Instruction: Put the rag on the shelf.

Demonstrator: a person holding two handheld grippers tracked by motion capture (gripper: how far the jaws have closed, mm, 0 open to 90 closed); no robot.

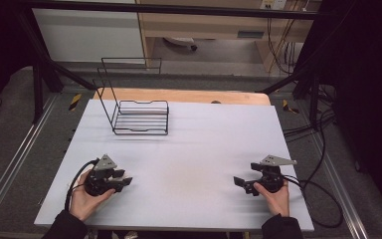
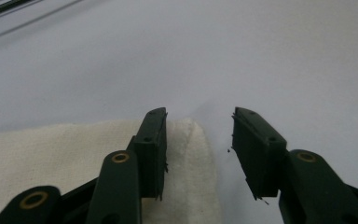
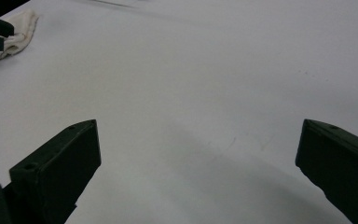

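Start position, nothing gripped: left gripper (image 2: 198,154) jaws narrowly apart over cloth (image 2: 51,158) edge; right gripper (image 3: 196,172) jaws wide, well right of cloth. Next, probably: close on cloth.

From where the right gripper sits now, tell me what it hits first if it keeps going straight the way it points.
Probably the left gripper opposite. The right gripper, jaws open, points across the bare white table toward it. The way between looks free, though depth is unclear.

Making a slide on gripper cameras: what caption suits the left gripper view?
Left gripper, jaws open, poised over the edge of a cream cloth on the white table.
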